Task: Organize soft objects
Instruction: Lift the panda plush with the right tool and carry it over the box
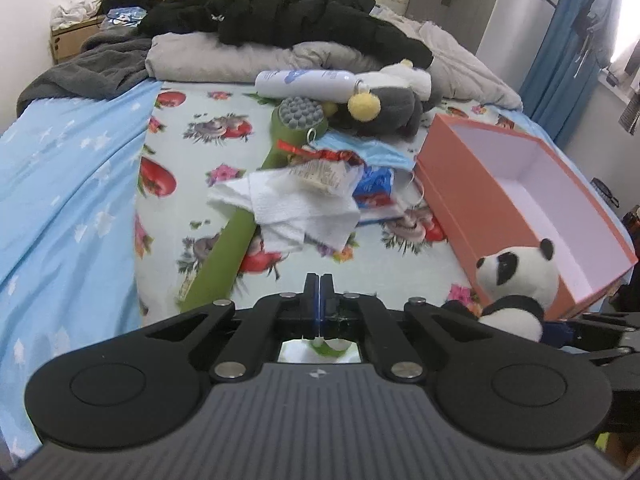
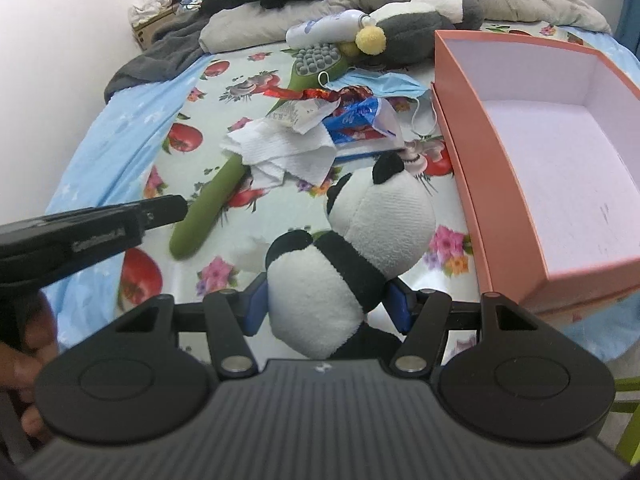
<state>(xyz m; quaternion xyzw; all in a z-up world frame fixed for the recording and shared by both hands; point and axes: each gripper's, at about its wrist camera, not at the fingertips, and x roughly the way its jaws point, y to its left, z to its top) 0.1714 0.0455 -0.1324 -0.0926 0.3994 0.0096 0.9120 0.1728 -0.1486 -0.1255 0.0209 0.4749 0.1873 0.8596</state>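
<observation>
My right gripper [image 2: 326, 304] is shut on a black-and-white panda plush [image 2: 360, 236] and holds it above the bed, just left of the open pink box [image 2: 504, 184]. The panda [image 1: 516, 276] also shows in the left wrist view, at the box's near corner [image 1: 452, 172]. My left gripper [image 1: 319, 284] is shut and empty, over the bed's near edge; it shows in the right wrist view [image 2: 168, 206] at the left. A grey and white plush with a yellow pompom [image 1: 380, 108] lies at the far side of the pile.
On the flowered sheet [image 1: 192, 152] lie a green massage brush [image 1: 240, 224], white tissue [image 1: 296, 208], a blue face mask [image 1: 380, 152], snack wrappers [image 1: 376, 188] and a white bottle [image 1: 304, 84]. Black clothes and grey bedding [image 1: 280, 20] heap at the bed's head.
</observation>
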